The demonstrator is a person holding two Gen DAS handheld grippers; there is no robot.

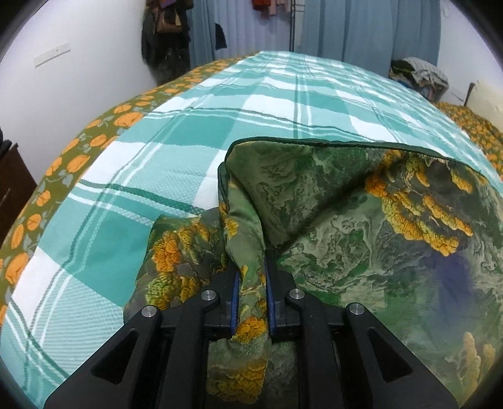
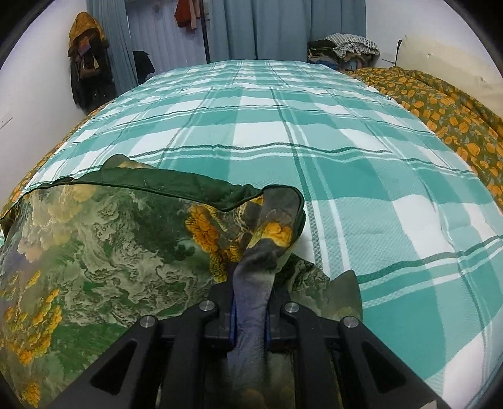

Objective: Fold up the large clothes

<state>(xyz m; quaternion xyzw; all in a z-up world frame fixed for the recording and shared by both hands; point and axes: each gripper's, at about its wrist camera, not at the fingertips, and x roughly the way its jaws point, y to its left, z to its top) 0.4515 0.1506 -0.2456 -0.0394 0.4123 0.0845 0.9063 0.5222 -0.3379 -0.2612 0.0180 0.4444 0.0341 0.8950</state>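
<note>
A large green cloth with orange flower print (image 1: 361,220) lies on the teal and white checked bedspread (image 1: 188,151). Its dark-edged fold runs across both views. My left gripper (image 1: 251,277) is shut on a bunched corner of the cloth at its left end, the fabric pinched between the blue pads. My right gripper (image 2: 251,283) is shut on the bunched right end of the same green cloth (image 2: 110,239), which spreads to the left of it over the bedspread (image 2: 345,157).
An orange-flowered blanket (image 2: 446,107) lies along the bed's right side, and its border (image 1: 72,163) shows on the left. A pile of clothes (image 2: 345,47) sits at the far right corner. Curtains (image 2: 267,28) and hanging garments (image 1: 163,37) stand behind the bed.
</note>
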